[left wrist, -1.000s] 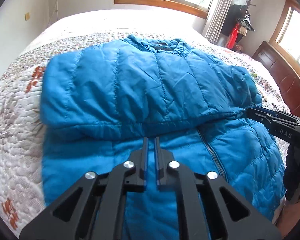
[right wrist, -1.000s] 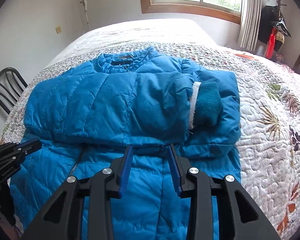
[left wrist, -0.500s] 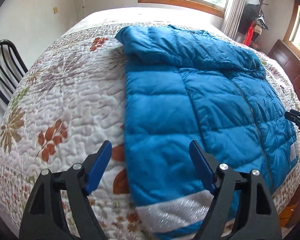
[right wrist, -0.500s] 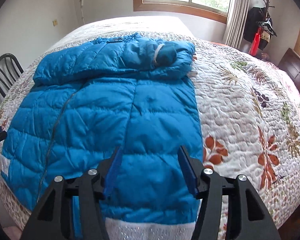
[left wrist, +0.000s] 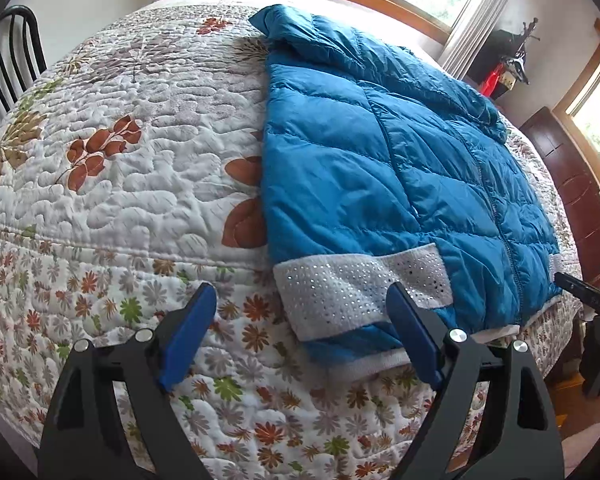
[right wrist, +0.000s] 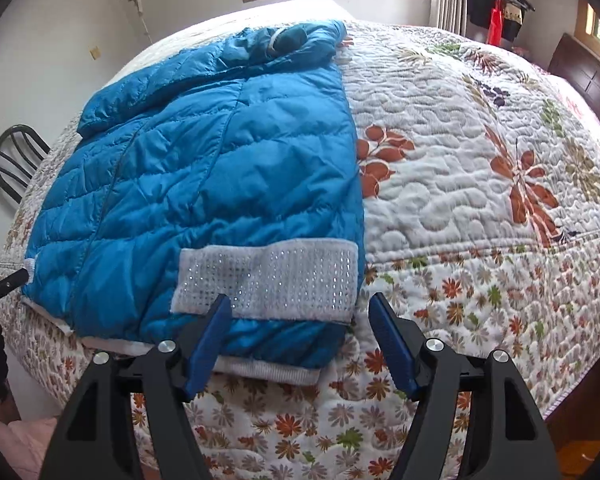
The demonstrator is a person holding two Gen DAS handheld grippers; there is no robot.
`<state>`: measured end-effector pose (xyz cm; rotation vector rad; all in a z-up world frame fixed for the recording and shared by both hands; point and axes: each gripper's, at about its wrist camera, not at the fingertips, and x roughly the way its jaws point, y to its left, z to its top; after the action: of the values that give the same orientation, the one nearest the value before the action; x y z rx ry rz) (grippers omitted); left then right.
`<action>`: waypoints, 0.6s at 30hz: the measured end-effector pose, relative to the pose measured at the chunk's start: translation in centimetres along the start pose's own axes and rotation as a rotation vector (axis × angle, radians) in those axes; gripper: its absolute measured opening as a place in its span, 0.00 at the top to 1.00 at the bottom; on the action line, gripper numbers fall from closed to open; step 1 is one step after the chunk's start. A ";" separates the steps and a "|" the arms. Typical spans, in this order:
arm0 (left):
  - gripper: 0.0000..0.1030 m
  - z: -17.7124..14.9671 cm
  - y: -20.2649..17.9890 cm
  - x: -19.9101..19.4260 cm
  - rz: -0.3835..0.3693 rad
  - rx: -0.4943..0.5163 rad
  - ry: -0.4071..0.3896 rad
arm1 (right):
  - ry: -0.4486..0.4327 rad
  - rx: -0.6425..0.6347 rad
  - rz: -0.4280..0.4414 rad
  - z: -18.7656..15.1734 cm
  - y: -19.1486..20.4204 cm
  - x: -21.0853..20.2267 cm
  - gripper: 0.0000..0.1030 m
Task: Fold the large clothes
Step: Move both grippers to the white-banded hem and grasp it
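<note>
We hold the left gripper [left wrist: 300, 320] with its blue pads spread wide and empty, poised at the bed's near edge; at 12 o'clock from it sits the white sequinned hem band [left wrist: 360, 288] of the blue puffer jacket [left wrist: 360, 152]. Our right gripper [right wrist: 300, 320] is likewise parted, gripping nothing, its left pad just over the same band at the jacket's other bottom corner. The jacket lies flat on the floral quilt [right wrist: 480, 160], its hem drooping over the edge toward 6 o'clock. Up at 12 o'clock the sleeves [right wrist: 284, 40] look already folded in across the chest, so we judge the sideways folds done; the hem-to-collar fold is left, and both corners are not yet pinched
</note>
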<state>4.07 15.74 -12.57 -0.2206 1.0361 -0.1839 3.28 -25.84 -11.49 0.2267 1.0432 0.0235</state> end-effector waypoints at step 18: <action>0.86 -0.3 -1.8 -1.0 -0.097 0.034 -0.052 | -0.067 0.066 0.251 -0.1 -2.0 -1.3 0.88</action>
<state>3.23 14.22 -11.38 -0.2433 0.9709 -0.2816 2.35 -27.95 -10.84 0.4144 0.9449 0.2072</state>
